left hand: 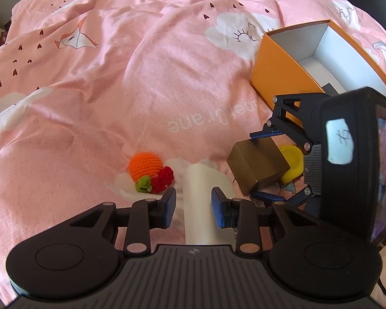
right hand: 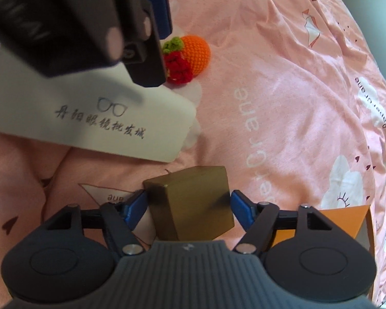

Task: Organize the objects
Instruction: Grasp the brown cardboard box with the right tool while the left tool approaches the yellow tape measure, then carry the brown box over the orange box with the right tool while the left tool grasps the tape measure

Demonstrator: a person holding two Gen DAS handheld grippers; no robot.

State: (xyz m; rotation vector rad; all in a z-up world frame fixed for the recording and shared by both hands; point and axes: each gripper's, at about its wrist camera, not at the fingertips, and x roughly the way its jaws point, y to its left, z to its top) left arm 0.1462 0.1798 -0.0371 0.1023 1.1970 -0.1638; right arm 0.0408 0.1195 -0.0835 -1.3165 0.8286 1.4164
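We straddle the gold box (right hand: 190,203) with our right gripper (right hand: 187,207) open; left gripper (left hand: 193,207) clamps the white glasses case (left hand: 205,200). Next: close, lift.

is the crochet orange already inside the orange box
No, the crochet orange lies on the pink bedspread, well apart from the open orange box.

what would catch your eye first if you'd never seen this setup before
Probably the pink bedspread with clouds and hearts that fills both views, and the bright orange crochet fruit lying on it. Next, the right gripper, jaws wide around a gold-brown box, and the orange cardboard box standing open at the upper right.
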